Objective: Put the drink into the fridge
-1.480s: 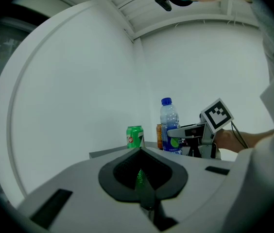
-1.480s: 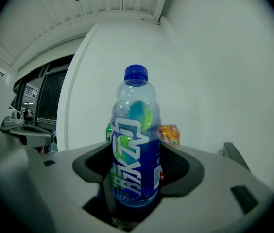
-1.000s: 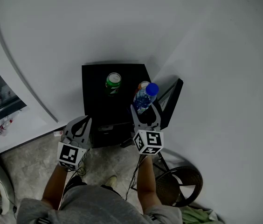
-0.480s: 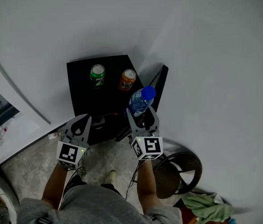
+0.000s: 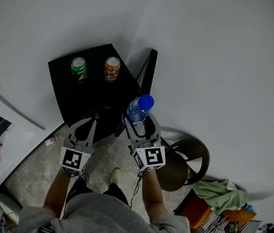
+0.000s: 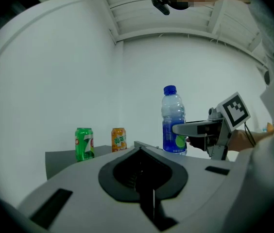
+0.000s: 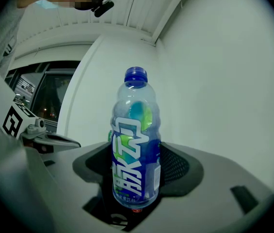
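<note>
Pulled back off the black table [image 5: 74, 98] since a second ago, the right gripper [image 5: 139, 124] pinches the drink bottle [image 5: 140, 108] low on its body. The blue-capped bottle stands upright at the centre of the head view, beside the table's near corner. To its left, the left gripper [image 5: 87, 124] has its jaws pressed together on nothing. A green can [image 5: 78, 69] and an orange can [image 5: 111, 68] stand side by side on the table, upper left.

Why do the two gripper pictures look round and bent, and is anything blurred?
Both gripper views: wide-angle lenses curve the wall lines and darken the corners; mosaic patches sit at the top. Right gripper view: the blue-capped clear plastic bottle is sharp. Head view: dim, so the black square stand shows little detail.
</note>
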